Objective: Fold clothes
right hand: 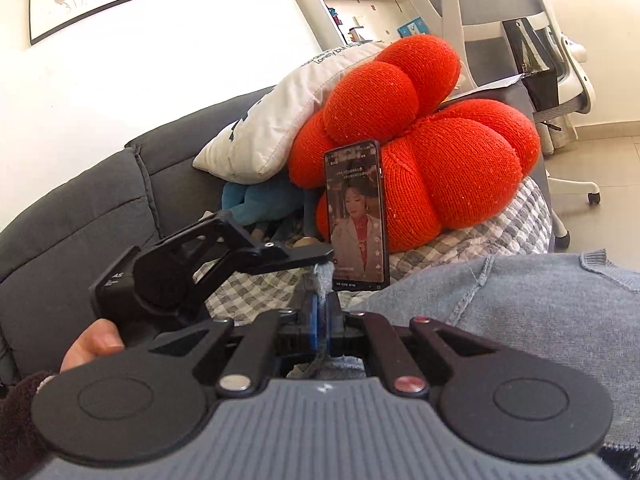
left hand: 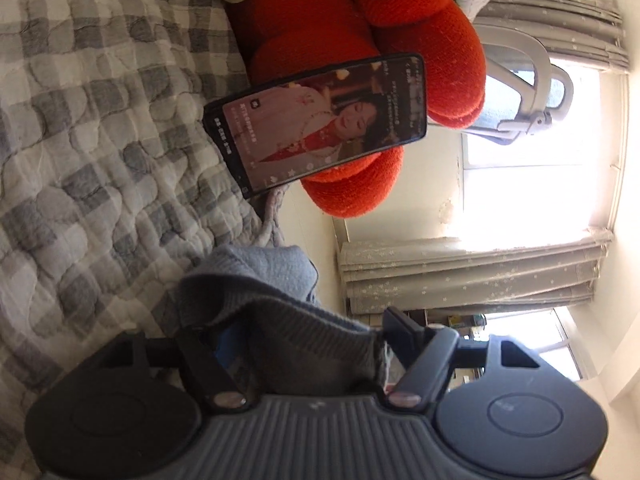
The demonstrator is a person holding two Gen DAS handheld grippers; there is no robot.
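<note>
A grey-blue knitted sweater (right hand: 520, 312) lies on the checked quilt (left hand: 100, 160), spreading to the right in the right wrist view. My right gripper (right hand: 321, 312) is shut on a pinch of its edge, and a tuft of knit sticks up above the closed blue pads. My left gripper (left hand: 300, 336) is rolled onto its side, and a bunched ribbed fold of the sweater (left hand: 256, 280) lies between its jaws. Its fingers (left hand: 400, 326) stand wide apart and do not press the cloth. One finger (right hand: 304, 258) of the left gripper reaches in just above the right gripper's pinch. A hand (right hand: 92, 344) holds the left gripper.
A lit phone (right hand: 358, 216) leans upright against a red knotted cushion (right hand: 440, 160) just beyond the grippers. A white pillow (right hand: 272, 132) and a blue soft toy (right hand: 256, 204) sit behind on the grey sofa (right hand: 80, 220). An office chair (right hand: 560, 60) stands past the sofa's end.
</note>
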